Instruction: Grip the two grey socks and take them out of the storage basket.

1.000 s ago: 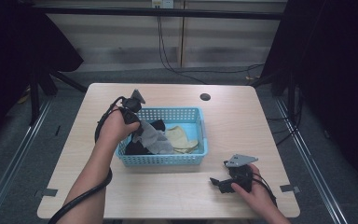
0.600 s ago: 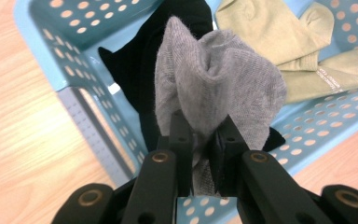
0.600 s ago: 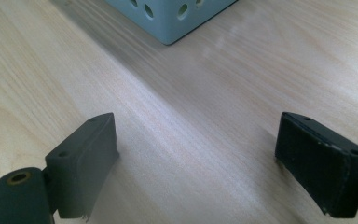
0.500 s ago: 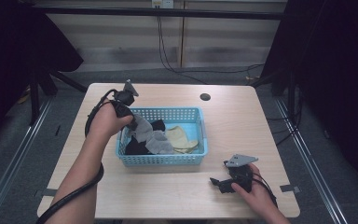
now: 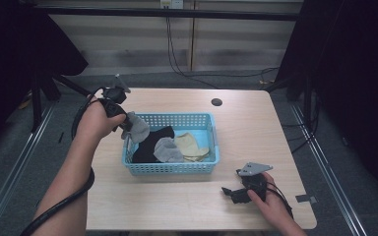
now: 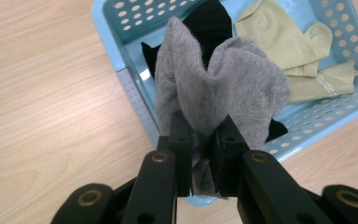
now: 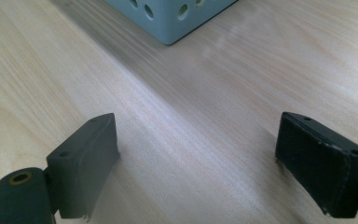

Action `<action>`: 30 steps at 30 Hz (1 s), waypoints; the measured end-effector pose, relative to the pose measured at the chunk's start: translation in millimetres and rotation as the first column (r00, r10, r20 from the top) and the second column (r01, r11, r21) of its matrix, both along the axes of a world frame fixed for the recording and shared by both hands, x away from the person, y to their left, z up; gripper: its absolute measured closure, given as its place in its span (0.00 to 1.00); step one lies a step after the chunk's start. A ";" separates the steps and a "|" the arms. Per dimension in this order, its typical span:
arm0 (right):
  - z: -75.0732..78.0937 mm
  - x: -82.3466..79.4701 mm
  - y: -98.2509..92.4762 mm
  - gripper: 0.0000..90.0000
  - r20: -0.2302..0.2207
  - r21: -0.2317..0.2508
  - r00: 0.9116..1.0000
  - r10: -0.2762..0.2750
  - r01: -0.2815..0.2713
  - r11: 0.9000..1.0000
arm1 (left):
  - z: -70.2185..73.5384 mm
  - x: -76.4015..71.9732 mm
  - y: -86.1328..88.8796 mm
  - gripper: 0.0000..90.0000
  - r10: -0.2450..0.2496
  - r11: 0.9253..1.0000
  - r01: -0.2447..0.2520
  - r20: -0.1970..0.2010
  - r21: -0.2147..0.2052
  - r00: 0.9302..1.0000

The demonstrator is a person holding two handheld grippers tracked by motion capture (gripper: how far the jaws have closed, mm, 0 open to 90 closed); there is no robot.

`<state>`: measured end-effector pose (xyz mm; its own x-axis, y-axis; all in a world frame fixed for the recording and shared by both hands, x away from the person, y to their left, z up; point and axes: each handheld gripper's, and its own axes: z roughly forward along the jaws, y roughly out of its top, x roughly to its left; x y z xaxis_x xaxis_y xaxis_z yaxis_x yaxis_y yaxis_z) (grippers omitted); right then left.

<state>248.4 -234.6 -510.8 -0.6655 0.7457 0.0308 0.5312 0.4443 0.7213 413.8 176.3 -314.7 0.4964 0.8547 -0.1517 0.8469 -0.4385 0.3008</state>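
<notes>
The left gripper point(image 5: 126, 127) has risen from the blue basket point(image 5: 172, 168), jaws clenched on a grey sock point(image 6: 219, 88) now dangling over the basket's left rim; extraction looks underway; the right gripper point(image 7: 196, 163) rests released on the table point(image 5: 177, 206).

Both forearms are bare, no sleeves showing. Each hand carries a black gripper: the left gripper point(image 5: 126, 127) trails a thick black cable, and the right gripper point(image 5: 230, 192) bears a grey three-cornered plate. The black fingers point(image 6: 182, 140) are flat, blocky pads on arms fixed with brass-coloured rivets.
</notes>
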 end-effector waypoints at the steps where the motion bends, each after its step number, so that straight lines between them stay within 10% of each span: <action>1: 0.0 0.0 0.0 0.14 0.000 0.000 1.000 0.000 0.000 1.000 | 1.4 -0.3 2.3 0.89 0.001 1.000 -0.001 0.003 0.003 1.000; 18: -0.1 0.0 0.2 0.14 0.004 -0.003 1.000 -0.001 0.001 1.000 | -2.6 -7.8 47.1 0.89 0.091 0.996 -0.091 -0.005 0.011 0.996; 30: -0.2 0.0 0.3 0.14 0.005 -0.002 1.000 -0.001 0.001 1.000 | -31.2 -14.4 77.4 0.89 0.171 0.985 -0.170 -0.038 0.023 0.985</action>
<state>248.4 -234.4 -511.0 -0.6648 0.7466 0.0259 0.5282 0.4452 0.7230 399.4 253.6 -345.9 0.3370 0.9293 -0.1509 0.9209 -0.2920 0.2583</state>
